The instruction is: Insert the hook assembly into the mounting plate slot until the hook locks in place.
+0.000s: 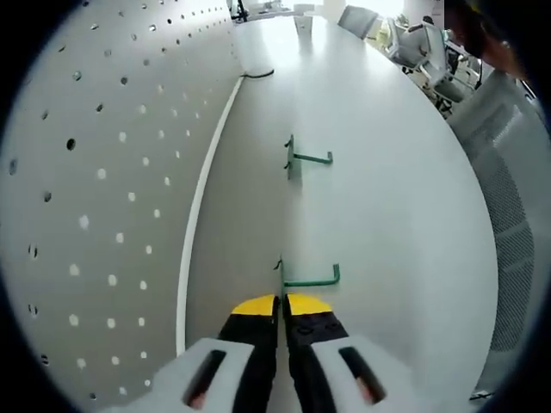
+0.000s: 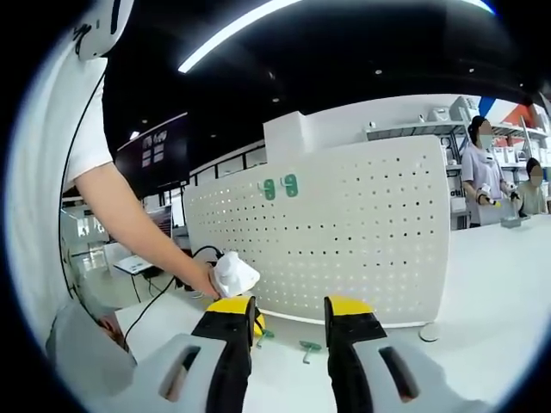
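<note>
A white pegboard mounting plate [image 1: 103, 198] stands along the white table [image 1: 396, 224]. Two green hooks lie on the table in the left gripper view, a near one [image 1: 312, 280] and a farther one [image 1: 306, 158]. My left gripper [image 1: 282, 303] is shut, and the near hook's back bar runs into the gap between its yellow tips. In the right gripper view the pegboard [image 2: 344, 232] stands upright with two green hooks [image 2: 280, 187] hanging near its top. Below it two more green hooks [image 2: 307, 348] lie on the table. My right gripper [image 2: 288, 314] is open above the table with nothing between its fingers.
A person's arm [image 2: 129, 215] reaches down to the left gripper's white body [image 2: 234, 274]. A black cable [image 1: 258, 75] lies at the pegboard's far end. A small round disc [image 2: 428, 331] sits at the board's foot. People stand at the back right [image 2: 482, 172]. Chairs [image 1: 357, 19] line the table's far side.
</note>
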`<action>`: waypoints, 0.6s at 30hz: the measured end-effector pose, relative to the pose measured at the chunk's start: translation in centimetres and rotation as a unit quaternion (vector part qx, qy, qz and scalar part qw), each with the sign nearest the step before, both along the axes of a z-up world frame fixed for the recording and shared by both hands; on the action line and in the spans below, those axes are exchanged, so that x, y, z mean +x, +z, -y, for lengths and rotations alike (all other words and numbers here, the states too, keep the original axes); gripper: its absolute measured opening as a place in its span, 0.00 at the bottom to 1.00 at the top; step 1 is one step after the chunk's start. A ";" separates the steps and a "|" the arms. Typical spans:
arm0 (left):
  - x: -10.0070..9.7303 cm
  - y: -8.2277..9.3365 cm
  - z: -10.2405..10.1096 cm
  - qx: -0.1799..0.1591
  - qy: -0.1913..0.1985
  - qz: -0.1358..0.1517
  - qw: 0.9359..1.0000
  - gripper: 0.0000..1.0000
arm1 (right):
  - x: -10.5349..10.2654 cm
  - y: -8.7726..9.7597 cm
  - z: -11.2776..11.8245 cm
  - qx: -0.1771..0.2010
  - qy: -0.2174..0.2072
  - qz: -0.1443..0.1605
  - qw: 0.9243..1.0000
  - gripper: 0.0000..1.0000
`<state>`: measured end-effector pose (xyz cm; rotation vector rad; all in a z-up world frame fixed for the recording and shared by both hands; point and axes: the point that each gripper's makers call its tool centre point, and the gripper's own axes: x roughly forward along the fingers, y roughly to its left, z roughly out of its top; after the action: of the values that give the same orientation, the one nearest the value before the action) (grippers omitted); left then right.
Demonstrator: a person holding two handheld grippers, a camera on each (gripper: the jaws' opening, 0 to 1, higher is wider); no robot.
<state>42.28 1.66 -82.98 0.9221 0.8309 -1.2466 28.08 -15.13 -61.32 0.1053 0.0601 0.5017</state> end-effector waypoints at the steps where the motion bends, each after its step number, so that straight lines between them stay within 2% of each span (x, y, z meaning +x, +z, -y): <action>1: 0.0 0.0 0.0 -0.001 -0.001 0.001 1.000 0.03 | 0.0 0.0 0.0 0.000 0.000 0.000 1.000 0.30; 10: 0.1 0.0 0.2 -0.018 0.013 -0.008 1.000 0.02 | 0.0 0.0 0.1 0.002 -0.001 -0.002 1.000 0.31; 12: 0.1 0.0 0.2 -0.024 0.024 -0.017 0.999 0.02 | 0.0 0.0 0.1 0.004 -0.001 -0.003 1.000 0.31; 14: 0.0 0.0 0.3 -0.026 0.023 -0.015 0.999 0.02 | 0.0 0.0 0.1 0.004 -0.001 -0.003 1.000 0.30; 16: -0.3 0.1 0.4 -0.036 0.026 -0.025 0.999 0.02 | 0.0 0.0 0.2 0.004 -0.001 -0.002 1.000 0.30; 18: -0.2 0.1 0.5 -0.035 0.020 -0.019 0.999 0.02 | 0.0 0.0 0.2 0.003 -0.002 -0.003 1.000 0.30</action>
<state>42.03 1.20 -82.90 0.8249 0.8275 -1.2547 28.10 -15.35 -61.36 0.1138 0.0641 0.4972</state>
